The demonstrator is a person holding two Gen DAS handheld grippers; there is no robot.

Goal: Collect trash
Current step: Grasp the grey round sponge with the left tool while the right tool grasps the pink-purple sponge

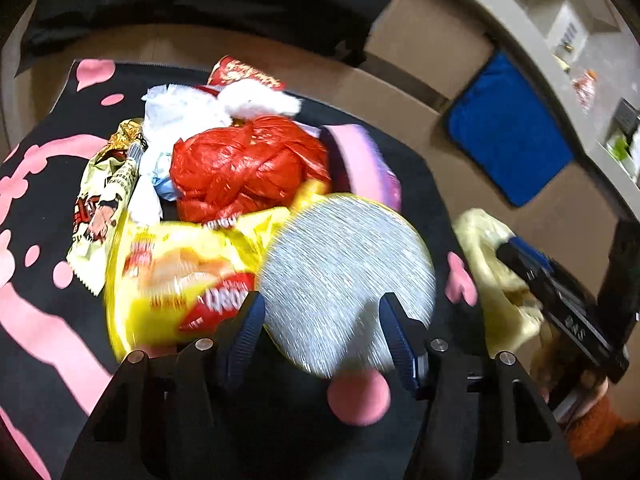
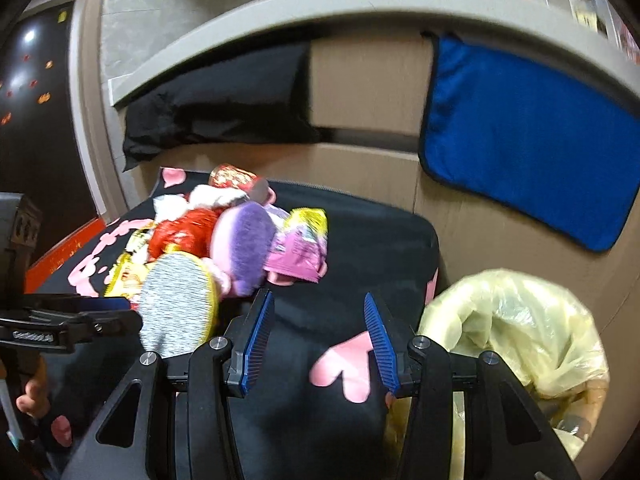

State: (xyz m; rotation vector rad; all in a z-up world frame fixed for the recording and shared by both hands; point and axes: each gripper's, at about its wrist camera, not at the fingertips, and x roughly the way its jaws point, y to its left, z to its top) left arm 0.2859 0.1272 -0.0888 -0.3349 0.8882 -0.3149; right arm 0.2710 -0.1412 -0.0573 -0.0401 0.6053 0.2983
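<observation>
A pile of trash lies on a black cloth with pink hearts (image 1: 36,208). It holds a yellow chip bag (image 1: 172,272) with its silver inside (image 1: 344,272) showing, a red plastic bag (image 1: 248,168), white tissue (image 1: 180,112), a cream wrapper (image 1: 104,200) and a pink wrapper (image 2: 300,252). My left gripper (image 1: 320,316) is open around the bag's silver end; the blur hides any contact. My right gripper (image 2: 318,320) is open over bare cloth, holding nothing. A pale yellow trash bag (image 2: 520,320) sits just to its right.
A blue cloth (image 2: 528,140) hangs on the brown wall behind. A black bundle (image 2: 216,112) lies under a grey ledge (image 2: 280,12) at the back. A purple fuzzy thing (image 2: 248,248) rests in the pile. A person's hand (image 2: 32,396) shows at the lower left.
</observation>
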